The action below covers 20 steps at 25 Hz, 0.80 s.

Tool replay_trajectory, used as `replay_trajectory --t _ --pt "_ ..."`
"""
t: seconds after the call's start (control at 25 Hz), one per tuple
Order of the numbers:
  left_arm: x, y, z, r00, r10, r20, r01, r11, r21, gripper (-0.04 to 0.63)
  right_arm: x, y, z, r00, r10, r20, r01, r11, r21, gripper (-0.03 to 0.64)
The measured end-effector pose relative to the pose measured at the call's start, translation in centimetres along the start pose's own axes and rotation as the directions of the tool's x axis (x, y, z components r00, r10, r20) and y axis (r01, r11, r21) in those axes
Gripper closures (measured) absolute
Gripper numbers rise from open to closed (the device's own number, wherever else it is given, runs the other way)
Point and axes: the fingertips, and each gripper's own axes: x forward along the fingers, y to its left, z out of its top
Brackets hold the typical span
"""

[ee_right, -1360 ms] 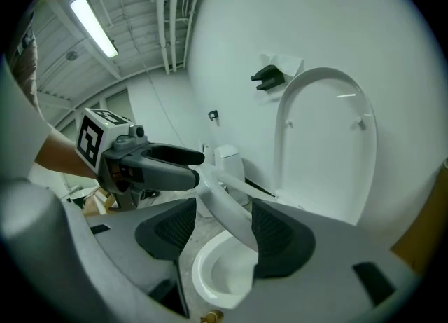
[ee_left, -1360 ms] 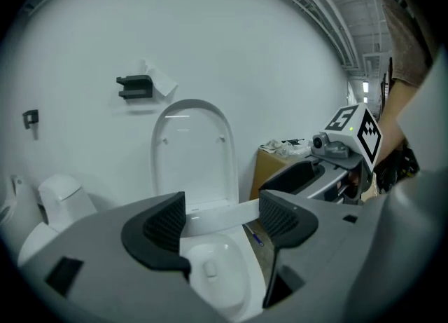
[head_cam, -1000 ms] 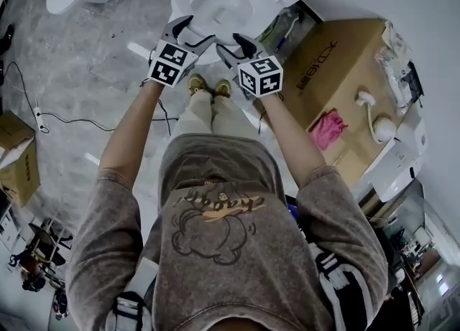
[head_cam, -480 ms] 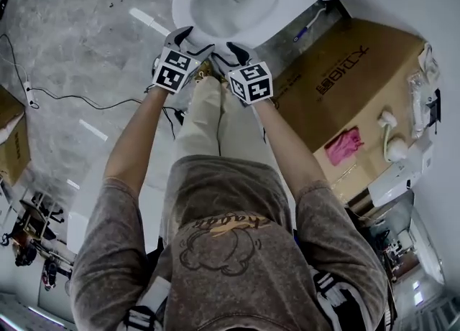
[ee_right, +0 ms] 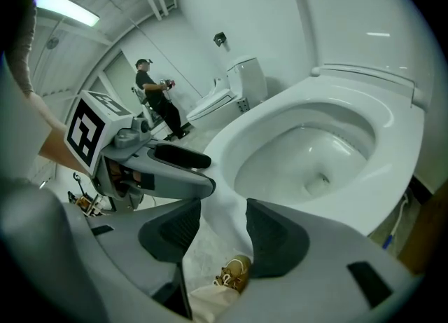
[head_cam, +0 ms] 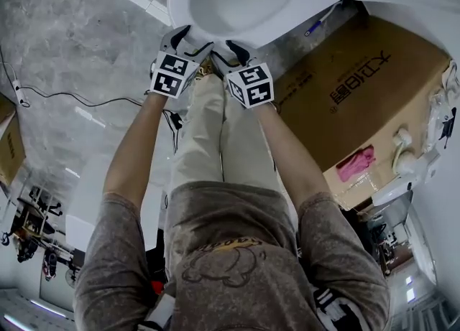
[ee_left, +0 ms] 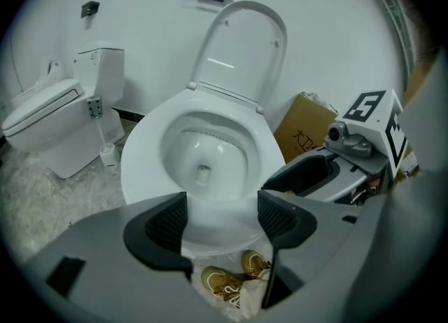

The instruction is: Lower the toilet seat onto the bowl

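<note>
The toilet seat [ee_left: 278,38] stands upright against the white wall behind the bowl [ee_left: 140,167], so the bowl is uncovered. The person stands at the front of the toilet with both arms stretched down, brown shoes [ee_left: 231,283] close to its base, and holds the 2 tools side by side at the bowl's front edge. The left gripper [ee_left: 222,209] has its jaws spread wide, with the front rim of the bowl showing in the gap and neither pad on it. The right gripper [ee_right: 222,213], just beside it, is drawing its jaws together; they are apart for now, the bowl's front wall shows between them, and I see no pad pressing on it. A cardboard box [head_cam: 359,85] sits on the floor to the right of the toilet with a pink cloth [head_cam: 357,162] on it. A 2nd toilet [ee_left: 56,118], lid down, stands along the wall to the left, with a brush [ee_left: 105,150] beside it.
</note>
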Motion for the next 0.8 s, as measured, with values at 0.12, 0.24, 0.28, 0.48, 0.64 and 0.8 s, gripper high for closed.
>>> replay_trajectory --t 0.12,0.24,0.28,0.48,0.64,0.8 --pt "-0.1 0.0 0.4 1.0 -0.013 -0.007 0.013 1.0 -0.01 0.276 -0.1 -0.1 0.4 1.0 0.0 -0.01 0.0 1.0 0.004 0.394" --pt "-1.7 -0.1 2.2 1.0 -0.01 -0.009 0.01 1.0 -0.007 0.276 -1.9 0.1 2.7 1.0 -0.023 0.02 0.023 1.0 0.012 0.394" --pt "-2.6 -0.3 3.3 1.0 -0.006 0.003 0.006 1.0 -0.003 0.276 -2.9 0.2 4.0 0.999 -0.031 0.039 0.031 1.0 0.006 0.394" --pt "-8.8 -2.0 12.1 0.994 -0.012 0.113 0.009 1.0 0.023 0.276 -9.9 1.1 12.4 0.984 -0.076 0.163 0.082 0.996 -0.026 0.394" --pt "-15.8 -4.8 20.8 0.973 -0.01 0.232 -0.001 0.999 0.045 0.276 -17.6 3.4 19.3 0.957 -0.099 0.273 0.122 0.99 -0.07 0.394" --pt "-23.7 -8.0 28.3 0.942 -0.004 0.337 -0.028 0.995 0.091 0.276 -25.6 6.3 25.1 0.914 -0.111 0.39 0.162 0.982 -0.101 0.394"
